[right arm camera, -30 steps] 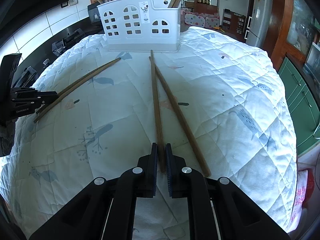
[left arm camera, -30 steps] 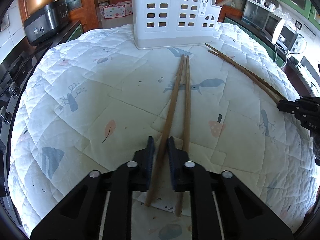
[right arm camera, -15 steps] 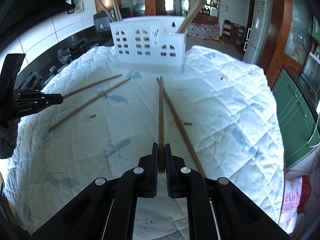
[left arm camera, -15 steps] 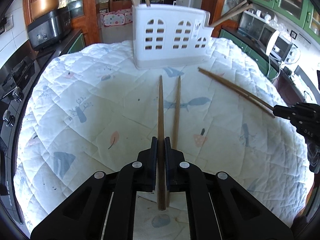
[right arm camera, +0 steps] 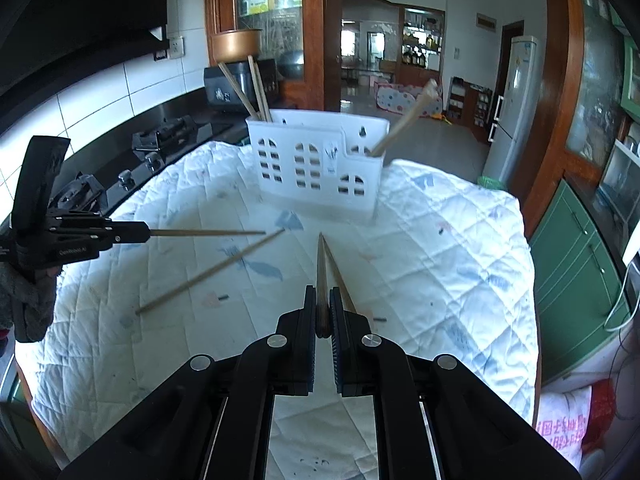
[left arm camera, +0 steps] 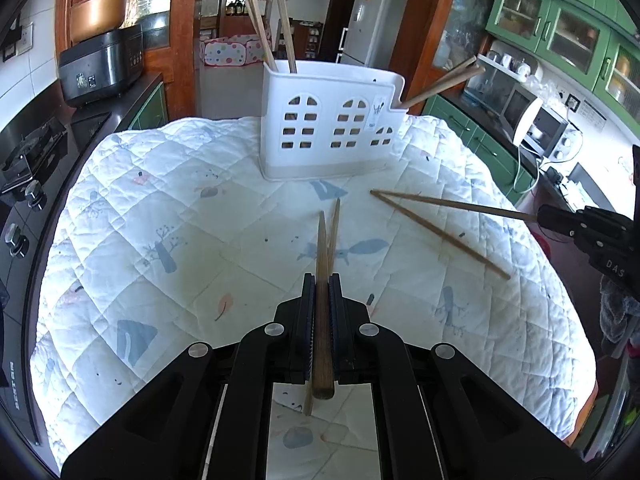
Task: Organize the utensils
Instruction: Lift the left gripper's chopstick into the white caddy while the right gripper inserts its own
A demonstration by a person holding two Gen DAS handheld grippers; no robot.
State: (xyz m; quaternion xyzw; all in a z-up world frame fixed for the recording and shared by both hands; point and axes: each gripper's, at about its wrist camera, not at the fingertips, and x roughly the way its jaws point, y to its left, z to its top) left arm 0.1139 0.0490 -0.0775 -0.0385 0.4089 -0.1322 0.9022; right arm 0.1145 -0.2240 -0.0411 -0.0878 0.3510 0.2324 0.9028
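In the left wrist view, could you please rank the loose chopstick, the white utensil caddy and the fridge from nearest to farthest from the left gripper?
From the left gripper:
1. Loose chopstick, on the quilt just beyond the jaws, beside the held chopstick.
2. White utensil caddy, upright at the quilt's far side.
3. Fridge, in the background room.

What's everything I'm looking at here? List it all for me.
White utensil holder: one, at the far edge of the quilt.
Chopsticks in holder: about four, brown, sticking up and out.
Chopsticks on quilt: two, brown, lying flat.
Held chopsticks: two, brown, one in each gripper, lifted.
Quilt: one, white, printed, covers the table.
Rice cooker: one, black, left counter.
Fridge: one, white, background.
Left gripper: black, shut on a chopstick.
Right gripper: black, shut on a chopstick.
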